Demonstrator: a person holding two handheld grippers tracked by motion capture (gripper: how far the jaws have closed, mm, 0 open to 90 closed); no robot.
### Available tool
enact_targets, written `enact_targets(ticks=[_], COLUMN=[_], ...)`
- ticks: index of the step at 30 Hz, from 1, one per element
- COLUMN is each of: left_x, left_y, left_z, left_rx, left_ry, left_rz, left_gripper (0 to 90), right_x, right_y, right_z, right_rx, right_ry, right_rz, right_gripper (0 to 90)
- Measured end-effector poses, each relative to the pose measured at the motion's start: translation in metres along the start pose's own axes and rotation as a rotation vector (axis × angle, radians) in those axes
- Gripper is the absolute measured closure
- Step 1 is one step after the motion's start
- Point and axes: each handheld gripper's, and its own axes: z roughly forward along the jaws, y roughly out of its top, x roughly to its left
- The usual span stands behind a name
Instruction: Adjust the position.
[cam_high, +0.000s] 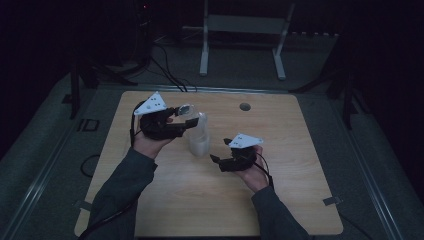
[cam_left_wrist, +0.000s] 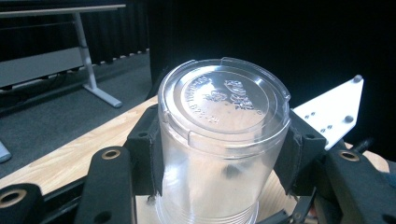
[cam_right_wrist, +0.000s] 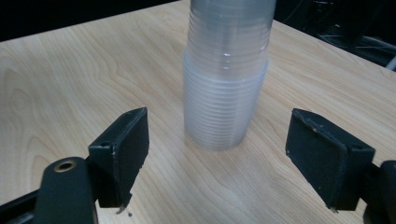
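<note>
A dim room, seen from above: a person sits at a wooden tabletop (cam_high: 165, 200) with a gripper in each hand. Near the middle stands a stack of clear plastic cups (cam_high: 199, 136), upside down, bases upward.

The left gripper (cam_high: 186, 120) is clamped on the top cup (cam_left_wrist: 219, 140) of the stack; in the left gripper view its two black pads (cam_left_wrist: 145, 154) press on either side of the cup just below the ribbed base. The right gripper (cam_high: 216, 159) sits low beside the foot of the stack, apart from it, jaws wide and holding nothing. In the right gripper view the lower cups (cam_right_wrist: 224, 98) stand between and beyond the open jaws.

The work looks like pulling one cup off the stack. To do it well, the right gripper would likely need to slide in and close on the lower cups, gently enough not to crush the thin walls, and pin them to the tabletop. The left could then lift straight along the stack's axis, perhaps with a slight twist, since nested cups tend to cling and a tilted pull could tip the whole stack.

Hard to make out: the clear walls blur together, so the number of cups cannot be counted, nor whether the left gripper has hold of one cup or several. The top of the stack is cut off in the right gripper view, and its foot in the left. The low light hides detail around the table's edges.
</note>
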Motion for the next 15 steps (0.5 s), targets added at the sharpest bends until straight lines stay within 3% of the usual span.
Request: enact_targets(ticks=[15], left_x=[-0.001], left_y=[-0.014], left_z=[-0.002], left_rx=[0.007], left_ry=[-0.027], left_rz=[-0.007], left_gripper=[43.1], right_x=[0.000], right_y=[0.013], right_z=[-0.018], right_rx=[-0.036], right_ry=[0.047], right_rz=[-0.021], right_gripper=[21.4])
